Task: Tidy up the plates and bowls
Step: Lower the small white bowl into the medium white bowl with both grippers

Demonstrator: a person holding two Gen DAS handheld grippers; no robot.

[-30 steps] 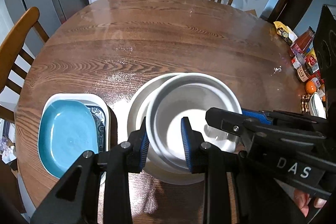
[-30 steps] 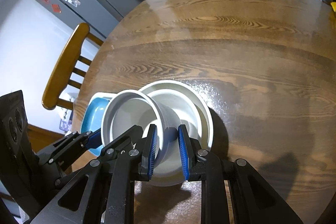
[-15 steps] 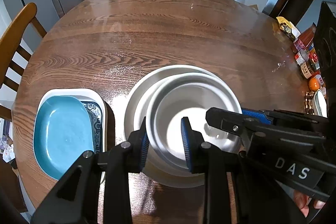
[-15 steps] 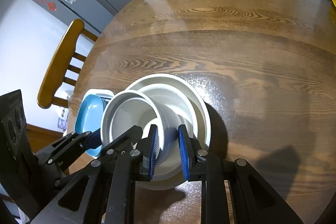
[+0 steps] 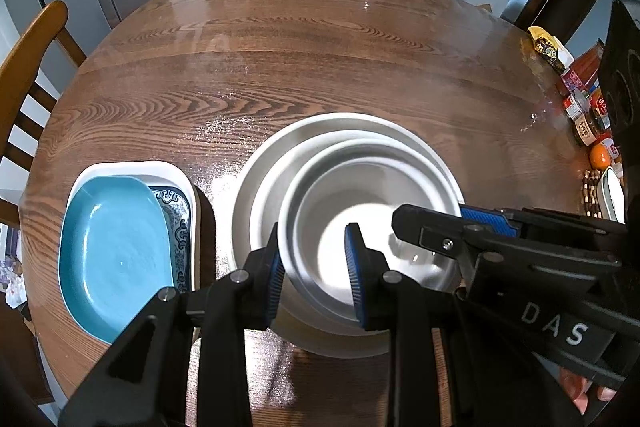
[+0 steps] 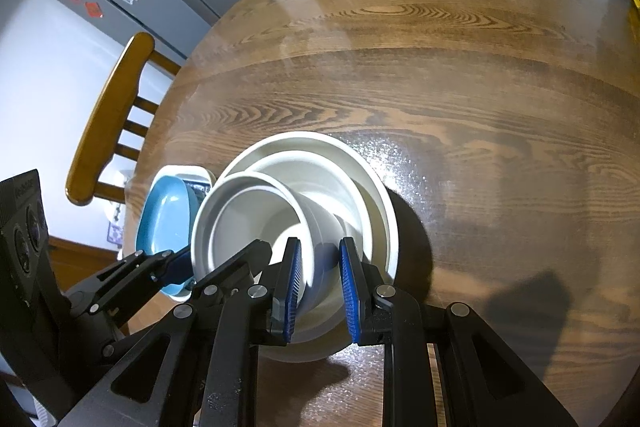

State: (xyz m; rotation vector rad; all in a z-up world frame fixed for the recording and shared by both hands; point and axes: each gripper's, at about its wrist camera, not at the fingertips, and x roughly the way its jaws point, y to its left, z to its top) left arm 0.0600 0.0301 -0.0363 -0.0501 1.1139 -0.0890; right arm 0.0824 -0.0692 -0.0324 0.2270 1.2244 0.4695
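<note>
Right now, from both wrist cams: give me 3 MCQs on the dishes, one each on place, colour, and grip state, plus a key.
1. Where is the small white bowl?
A. inside the large white bowl
B. on the blue plate
C. on a chair

2. What colour is the plate lying in the patterned dish?
A. red
B. blue
C. black

3. What are the left gripper and right gripper doing?
A. both wide open over bare table
B. only one holds the bowl
C. each has its jaws across the small bowl's wall

Key: A, its rim sits within the larger rim; B, the plate is turquoise blue; C, a pad sits on either side of the wall in each view.
</note>
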